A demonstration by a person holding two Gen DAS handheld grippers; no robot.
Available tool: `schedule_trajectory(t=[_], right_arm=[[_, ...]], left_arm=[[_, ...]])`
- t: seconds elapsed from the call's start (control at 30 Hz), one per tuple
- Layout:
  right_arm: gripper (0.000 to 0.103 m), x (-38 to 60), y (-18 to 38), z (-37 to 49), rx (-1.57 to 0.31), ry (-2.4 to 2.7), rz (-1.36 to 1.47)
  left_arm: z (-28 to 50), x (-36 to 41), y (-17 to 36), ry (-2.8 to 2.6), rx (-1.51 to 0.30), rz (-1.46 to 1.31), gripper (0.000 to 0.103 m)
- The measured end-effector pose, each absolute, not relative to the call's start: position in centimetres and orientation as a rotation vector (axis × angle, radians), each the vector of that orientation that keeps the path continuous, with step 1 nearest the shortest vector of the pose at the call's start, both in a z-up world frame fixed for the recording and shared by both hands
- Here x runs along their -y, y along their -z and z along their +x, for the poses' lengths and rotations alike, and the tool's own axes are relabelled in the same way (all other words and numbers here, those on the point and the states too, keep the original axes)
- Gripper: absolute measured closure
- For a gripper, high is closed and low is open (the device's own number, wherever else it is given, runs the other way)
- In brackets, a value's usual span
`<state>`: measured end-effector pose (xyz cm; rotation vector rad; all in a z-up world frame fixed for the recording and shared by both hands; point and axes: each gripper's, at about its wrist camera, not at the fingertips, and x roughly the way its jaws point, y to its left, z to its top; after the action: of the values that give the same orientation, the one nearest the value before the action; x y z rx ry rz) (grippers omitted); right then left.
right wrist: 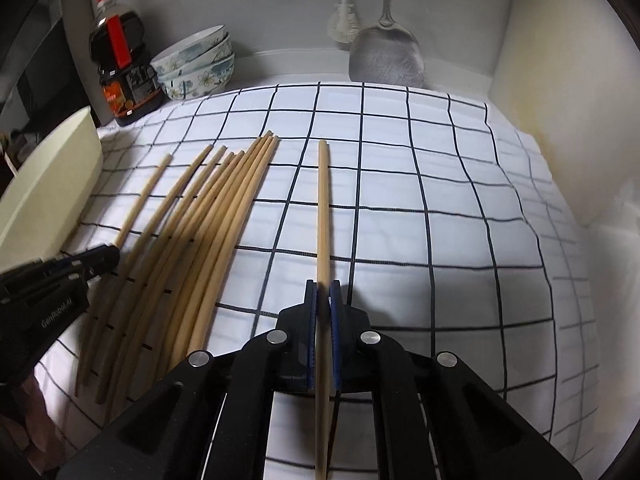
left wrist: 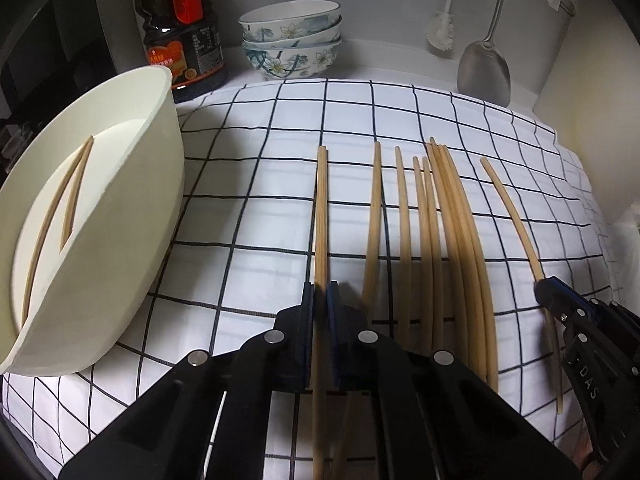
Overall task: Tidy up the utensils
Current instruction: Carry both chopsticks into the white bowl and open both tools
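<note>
My left gripper [left wrist: 321,288] is shut on a bamboo chopstick [left wrist: 321,208] that points away over the checked cloth [left wrist: 248,168]. My right gripper [right wrist: 324,286] is shut on another chopstick [right wrist: 323,208]; it also shows at the right of the left wrist view [left wrist: 540,284]. Several loose chopsticks [left wrist: 448,232] lie side by side on the cloth between the two grippers, also seen in the right wrist view [right wrist: 208,224]. A cream tub [left wrist: 132,208] lies tilted at the left with two chopsticks [left wrist: 60,208] inside. The left gripper shows in the right wrist view [right wrist: 108,254].
A dark sauce bottle [left wrist: 180,32] and three stacked floral bowls [left wrist: 292,40] stand at the back left. A metal spatula [left wrist: 484,68] and a white brush [left wrist: 442,32] hang on the back wall. A wall [right wrist: 560,100] bounds the right side.
</note>
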<state>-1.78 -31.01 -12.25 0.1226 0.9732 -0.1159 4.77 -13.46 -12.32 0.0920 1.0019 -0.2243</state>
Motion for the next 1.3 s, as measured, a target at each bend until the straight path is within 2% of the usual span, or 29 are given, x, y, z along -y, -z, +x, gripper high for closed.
schedule_trajectory(t=[0.37,0.57,0.73,1.0,1.3], right_arm=[[0.097,28.6,5.5,-2.6,-0.89,0.077,0.181],[0.097,23.9,1.6,-0.9,-0.841,-0.009,0.171],[0.097,18.1,0.1,2.3,-0.822,-0.118,0.153],[0.097,8.0,1.6,7.6,-0.873,-0.282,0.13],[0.097,2.4,5.7,11.3,-1.002,-0.302,0.101]], left_arm=[[3.6,11.2,5.7,0.326,-0.974,0.029,0.096],[4.4,5.9,1.0,0.286,-0.903,-0.025,0.096],[6.0,-0.5,-0.8,0.191,-0.865,-0.046,0.096],[9.6,-9.2,0.9,0.066,-0.905,-0.051,0.096],[12.0,-11.9,4.8,0.065,-0.977,-0.051,0.096]])
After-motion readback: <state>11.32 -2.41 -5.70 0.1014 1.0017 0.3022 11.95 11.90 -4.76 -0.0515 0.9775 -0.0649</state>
